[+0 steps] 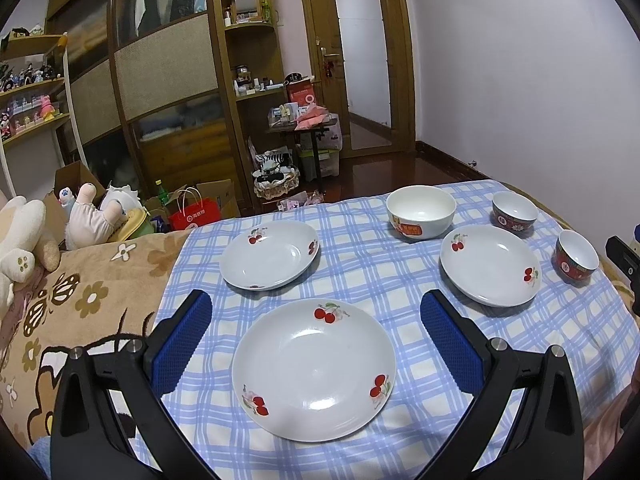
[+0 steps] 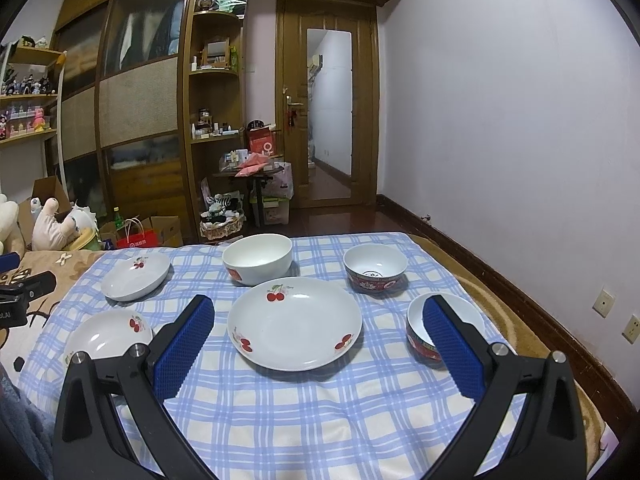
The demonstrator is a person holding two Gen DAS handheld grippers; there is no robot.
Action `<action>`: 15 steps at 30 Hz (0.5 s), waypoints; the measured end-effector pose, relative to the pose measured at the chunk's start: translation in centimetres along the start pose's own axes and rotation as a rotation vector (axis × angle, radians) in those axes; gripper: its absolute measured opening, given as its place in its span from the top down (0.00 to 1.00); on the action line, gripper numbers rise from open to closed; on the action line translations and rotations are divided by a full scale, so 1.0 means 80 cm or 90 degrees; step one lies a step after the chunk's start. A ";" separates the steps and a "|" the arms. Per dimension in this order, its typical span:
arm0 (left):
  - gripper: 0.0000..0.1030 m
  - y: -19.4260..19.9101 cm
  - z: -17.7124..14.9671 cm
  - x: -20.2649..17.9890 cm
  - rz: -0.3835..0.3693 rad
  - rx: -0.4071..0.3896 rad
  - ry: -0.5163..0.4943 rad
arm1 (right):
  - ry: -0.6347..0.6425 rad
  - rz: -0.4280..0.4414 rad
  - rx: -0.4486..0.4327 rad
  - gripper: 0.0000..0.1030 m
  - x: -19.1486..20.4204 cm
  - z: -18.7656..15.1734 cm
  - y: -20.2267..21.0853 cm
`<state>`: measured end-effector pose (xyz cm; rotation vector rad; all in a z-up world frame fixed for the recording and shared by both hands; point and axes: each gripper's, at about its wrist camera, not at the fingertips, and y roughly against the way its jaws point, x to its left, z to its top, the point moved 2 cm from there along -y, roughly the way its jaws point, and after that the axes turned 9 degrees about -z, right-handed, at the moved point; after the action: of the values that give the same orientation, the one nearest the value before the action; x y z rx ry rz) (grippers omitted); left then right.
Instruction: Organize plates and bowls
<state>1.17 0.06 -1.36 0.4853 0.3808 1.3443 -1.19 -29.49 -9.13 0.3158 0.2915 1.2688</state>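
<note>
Three white plates with cherry prints lie apart on a blue checked cloth (image 1: 360,264). The nearest plate (image 1: 314,368) sits between the fingers of my left gripper (image 1: 316,304), which is open and holds nothing. A second plate (image 1: 270,254) lies far left and a third plate (image 1: 490,266) to the right. That third plate (image 2: 294,322) lies ahead of my right gripper (image 2: 320,304), also open with nothing in it. A white bowl (image 2: 258,258) and a red patterned bowl (image 2: 375,266) stand behind it. Another red bowl (image 2: 418,332) is partly hidden by the right finger.
The cloth covers a bed with a brown flowered blanket (image 1: 80,300) and plush toys (image 1: 24,232) at the left. A wall (image 2: 520,140) runs along the right side. Beyond the bed stand a wooden wardrobe (image 1: 168,80), a cluttered small table (image 1: 304,124) and a door (image 1: 360,60).
</note>
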 end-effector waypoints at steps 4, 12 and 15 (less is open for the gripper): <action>0.01 -0.005 -0.003 -0.002 -0.001 0.003 -0.003 | 0.002 0.002 0.003 0.00 0.000 0.002 0.001; 0.01 -0.006 -0.007 -0.002 -0.001 0.007 -0.004 | 0.001 0.001 0.001 0.00 -0.001 0.002 0.001; 0.01 -0.006 -0.008 -0.002 -0.002 0.008 -0.005 | 0.001 0.001 0.002 0.00 -0.001 0.003 0.001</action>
<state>1.18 -0.11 -2.19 0.5009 0.3840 1.3379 -1.23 -29.54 -8.89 0.3176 0.2935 1.2702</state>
